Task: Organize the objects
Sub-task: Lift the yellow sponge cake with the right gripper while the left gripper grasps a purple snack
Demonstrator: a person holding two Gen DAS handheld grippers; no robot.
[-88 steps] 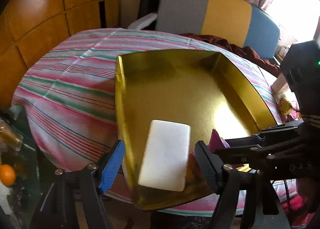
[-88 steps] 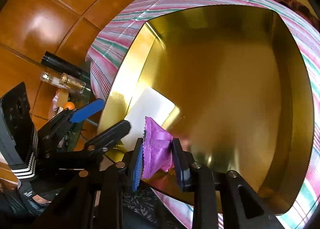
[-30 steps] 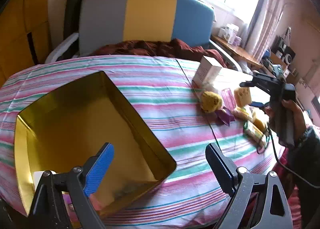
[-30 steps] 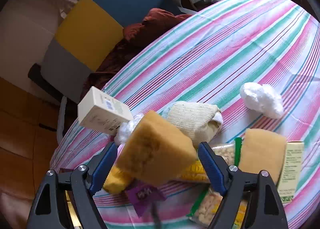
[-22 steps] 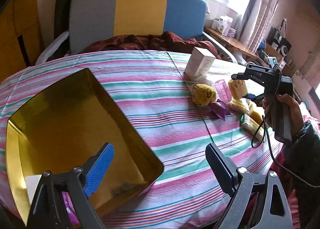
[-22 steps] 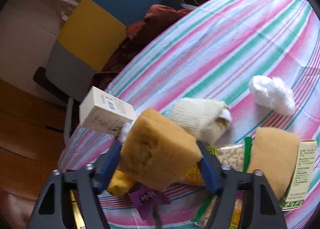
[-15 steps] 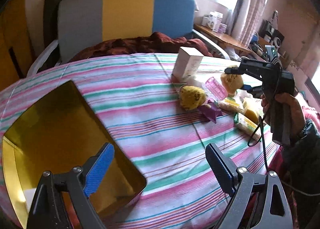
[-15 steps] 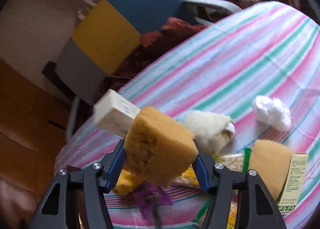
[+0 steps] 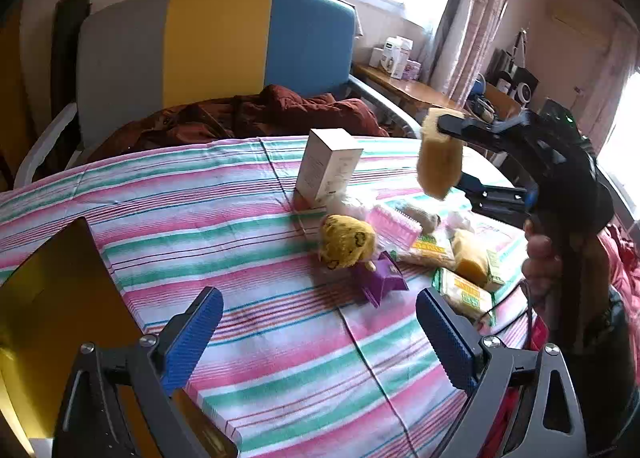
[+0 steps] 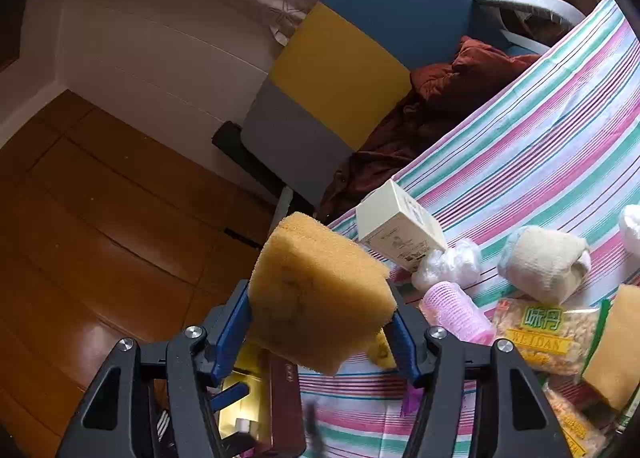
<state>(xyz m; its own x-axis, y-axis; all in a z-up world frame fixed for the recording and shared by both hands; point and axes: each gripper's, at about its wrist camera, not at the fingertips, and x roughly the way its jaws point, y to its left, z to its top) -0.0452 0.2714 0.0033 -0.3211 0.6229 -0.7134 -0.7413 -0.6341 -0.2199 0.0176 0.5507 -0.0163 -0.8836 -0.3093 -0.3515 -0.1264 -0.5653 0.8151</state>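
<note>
Striped in pink, green and white, the tablecloth (image 9: 248, 218) covers the table, with a grey, yellow and blue chair (image 9: 216, 46) behind it. We hold the yellow sponge (image 10: 320, 294) clamped between the blue pads of our right gripper (image 10: 320, 332), lifted clear above the cloth; in the left wrist view the same sponge (image 9: 438, 166) hangs in the air on the right, over the pile of things. Below it, on the cloth, lie a pink hair roller (image 10: 456, 312), a snack packet (image 10: 548, 332) and a cream knitted bundle (image 10: 544, 264), close together. Just to their far left stands a white carton (image 9: 328, 168), and nearer us sit a yellow plush toy (image 9: 346, 242) touching a purple wrapper (image 9: 380, 282). Our left gripper (image 9: 316, 338) hovers near the table edge with its jaws wide apart and nothing between them. At near left we see the gold tray (image 9: 52, 298).
</note>
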